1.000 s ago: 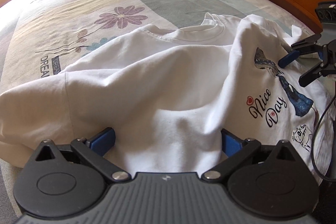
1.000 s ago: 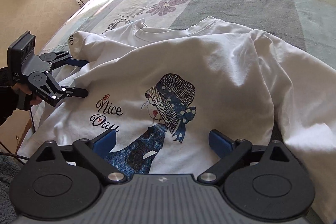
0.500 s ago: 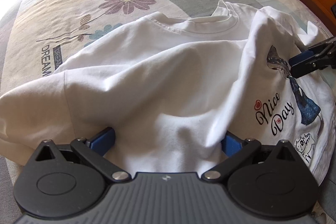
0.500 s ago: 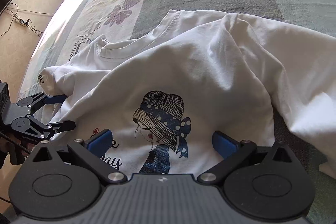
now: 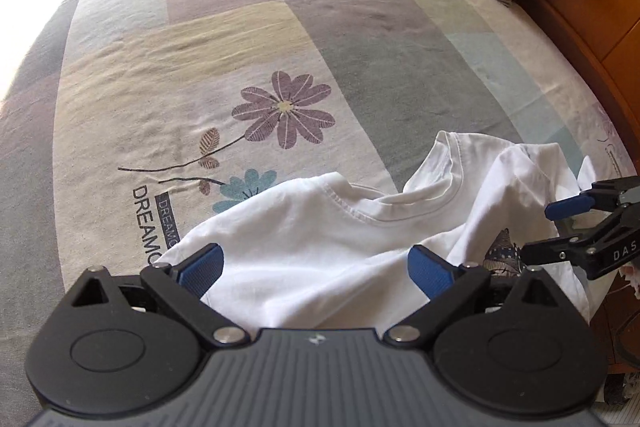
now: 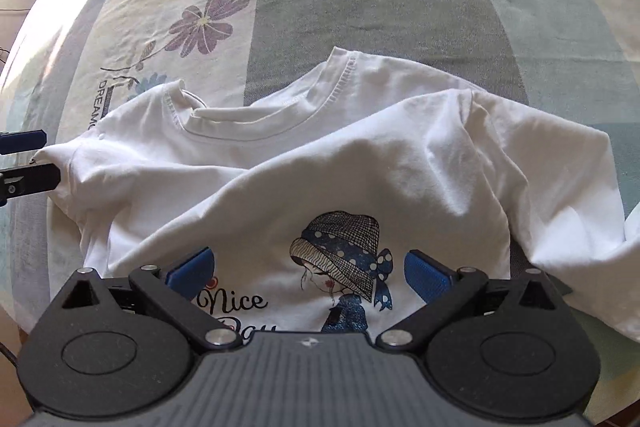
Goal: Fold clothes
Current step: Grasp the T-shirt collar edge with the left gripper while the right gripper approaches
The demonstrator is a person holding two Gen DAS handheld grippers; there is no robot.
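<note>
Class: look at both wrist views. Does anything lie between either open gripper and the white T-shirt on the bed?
Nothing visible does. The left gripper and the right gripper both sit open directly over the white T-shirt, with only its own cloth between their fingers.

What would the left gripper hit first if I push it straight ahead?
The white T-shirt: bunched fabric already lies between the open left gripper fingers, with the collar just beyond. Past that comes bare bedsheet. Depth is hard to judge.
</note>
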